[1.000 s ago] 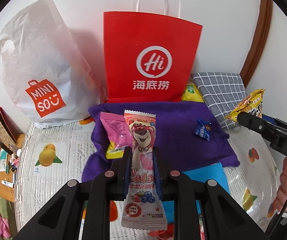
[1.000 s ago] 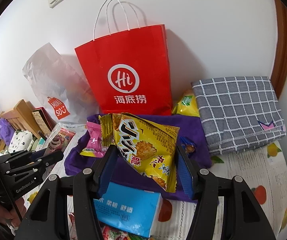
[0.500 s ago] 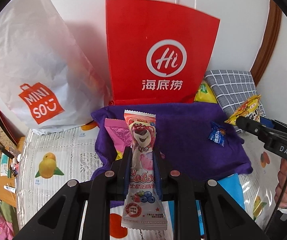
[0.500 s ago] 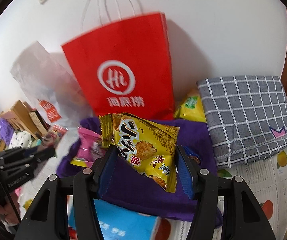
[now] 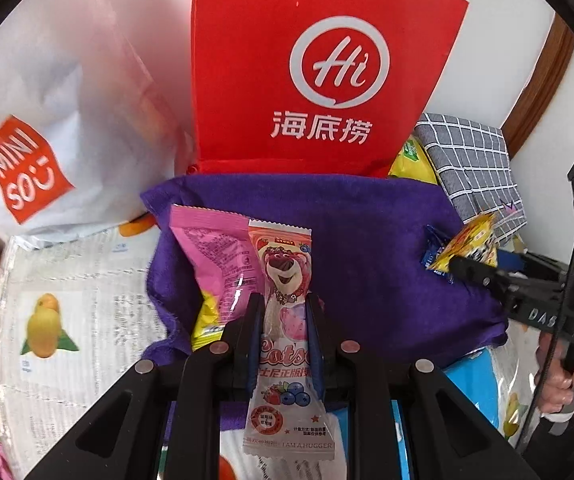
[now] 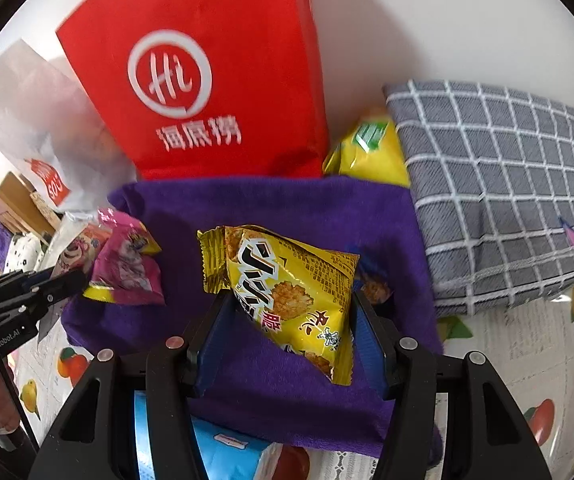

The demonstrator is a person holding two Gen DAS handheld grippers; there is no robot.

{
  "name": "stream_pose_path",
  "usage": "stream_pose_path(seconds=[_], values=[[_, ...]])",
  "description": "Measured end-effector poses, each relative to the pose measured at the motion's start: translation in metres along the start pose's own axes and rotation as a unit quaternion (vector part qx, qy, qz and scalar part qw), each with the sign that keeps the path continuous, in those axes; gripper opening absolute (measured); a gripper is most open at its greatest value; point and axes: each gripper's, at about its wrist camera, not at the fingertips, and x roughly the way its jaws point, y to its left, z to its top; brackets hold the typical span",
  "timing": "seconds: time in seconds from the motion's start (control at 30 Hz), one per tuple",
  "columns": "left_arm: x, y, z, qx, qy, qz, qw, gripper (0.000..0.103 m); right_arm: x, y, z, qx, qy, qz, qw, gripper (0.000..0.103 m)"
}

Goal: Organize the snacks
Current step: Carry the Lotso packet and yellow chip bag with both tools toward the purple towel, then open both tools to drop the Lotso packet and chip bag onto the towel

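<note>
**Snacks on hand, both grippers loaded**

White wall [image 6: 427, 20] is backing the scene, with a fruit-printed cloth [image 5: 87, 280] covering the surface below; whether that surface is a bench or a bed cannot be told.

- Red paper bag [image 5: 311, 64]: standing upright against the wall, white "Hi" logo facing forward.
- White plastic shopping bag [image 5: 67, 112]: leaning just beside the red bag, on its left, orange logo showing.
- Purple towel [image 5: 367, 240]: lying spread in front of the red bag, touching its base.
- Grey checked cushion [image 6: 499, 184]: sitting to the right of the towel, its edge touching the towel.
- Yellow-and-green packet [image 6: 367, 152]: wedged between the red bag and the cushion.
- Pink packet [image 5: 219, 256]: lying on the left part of the towel.
- Small blue candy [image 5: 433, 248]: lying on the right part of the towel.
- Blue box [image 6: 223, 452]: lying at the near edge of the towel, partly hidden.
- Left gripper [image 5: 285, 320]: pinching a bear-printed candy packet [image 5: 287, 280] upright between its fingers, holding it above the near left part of the towel, in front of the pink packet.
- Right gripper [image 6: 287, 320]: clamping a yellow chip bag [image 6: 291, 296] tilted between its blue pads, holding it above the middle of the towel.
- Person's hand [image 5: 567, 376]: gripping the handle of the right gripper at the edge of the left wrist view.
</note>
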Motion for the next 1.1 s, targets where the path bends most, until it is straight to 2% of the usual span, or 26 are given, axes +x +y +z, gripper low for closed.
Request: stream_pose_path(seconds=[0.3, 0.73, 0.9, 0.93, 1.03, 1.1], values=[[0.023, -0.005, 0.002, -0.001, 0.014, -0.027, 0.9995, 0.019, 0.018, 0.002, -0.005, -0.017, 0.019, -0.033, 0.999, 0.058], [0.037, -0.009, 0.007, 0.004, 0.003, -0.039, 0.9992, 0.021, 0.042, 0.004, -0.009, -0.026, 0.051, -0.035, 0.998, 0.059], [0.041, -0.009, 0.008, 0.008, 0.005, -0.041, 0.9991, 0.022, 0.04, 0.005, -0.007, -0.024, 0.045, -0.026, 0.998, 0.063], [0.042, -0.008, 0.008, 0.006, 0.008, -0.042, 0.9991, 0.025, 0.036, 0.006, -0.006, -0.029, 0.037, -0.023, 0.999, 0.067], [0.041, -0.007, 0.008, 0.002, 0.013, -0.037, 0.9992, 0.048, 0.026, 0.012, -0.005, -0.045, 0.018, -0.027, 0.998, 0.08], [0.036, -0.008, 0.007, 0.004, 0.0, -0.031, 0.9995, 0.049, 0.02, 0.015, -0.004, -0.051, 0.011, -0.029, 0.998, 0.08]])
